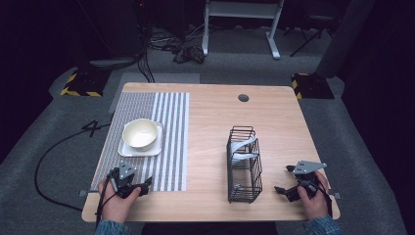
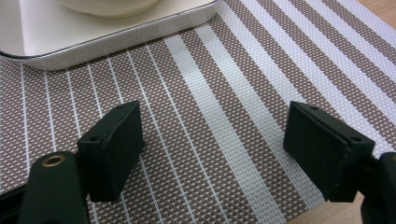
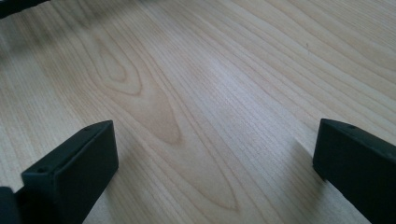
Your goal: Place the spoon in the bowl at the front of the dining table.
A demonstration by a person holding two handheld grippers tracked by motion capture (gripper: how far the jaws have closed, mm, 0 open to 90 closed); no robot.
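Observation:
A cream bowl [image 1: 140, 133] sits on a square white plate [image 1: 126, 150] on the striped placemat [image 1: 169, 127] at the table's left. A black wire basket [image 1: 244, 164] with grey cutlery inside stands right of centre. My left gripper [image 1: 145, 185] rests open on the mat's near edge, below the plate; its jaws stand wide apart over the stripes [image 2: 219, 135], with the plate's rim [image 2: 116, 39] just ahead. My right gripper [image 1: 283, 190] lies open on bare wood [image 3: 205, 107] right of the basket, nothing between its jaws.
A round cable hole [image 1: 243, 98] sits near the table's far edge. Bare wood [image 1: 210, 147] lies between mat and basket. Beyond the table are a white desk frame [image 1: 242, 24], cables and yellow-black striped bases [image 1: 78, 83] on the floor.

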